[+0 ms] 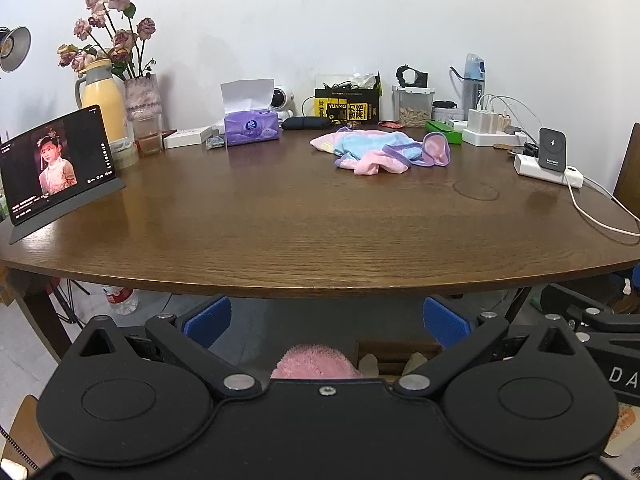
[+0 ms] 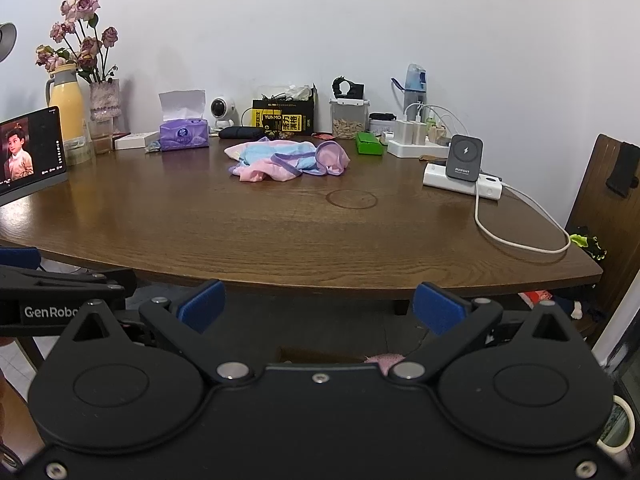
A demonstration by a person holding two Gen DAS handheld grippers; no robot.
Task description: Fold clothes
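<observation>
A crumpled small garment [image 1: 380, 151] in pink, light blue and purple trim lies at the far side of the brown wooden table [image 1: 304, 224]; the right wrist view shows the garment [image 2: 286, 159] too, left of centre on the table [image 2: 304, 232]. My left gripper [image 1: 327, 322] hangs in front of the table's near edge, below the tabletop, open, with nothing between its blue pads. My right gripper [image 2: 320, 307] is likewise open and empty before the near edge. Both are far from the garment. The left gripper's side [image 2: 60, 292] shows at the left of the right wrist view.
Along the wall stand a tablet [image 1: 56, 160] playing video, a yellow flask [image 1: 102, 100], a vase of roses [image 1: 142, 96], a purple tissue box [image 1: 250, 126], a black-yellow box [image 1: 346, 104], a jar [image 1: 414, 106], a charger on a power bank [image 2: 464, 168] with its white cable [image 2: 520, 232], and a chair [image 2: 612, 208] at right.
</observation>
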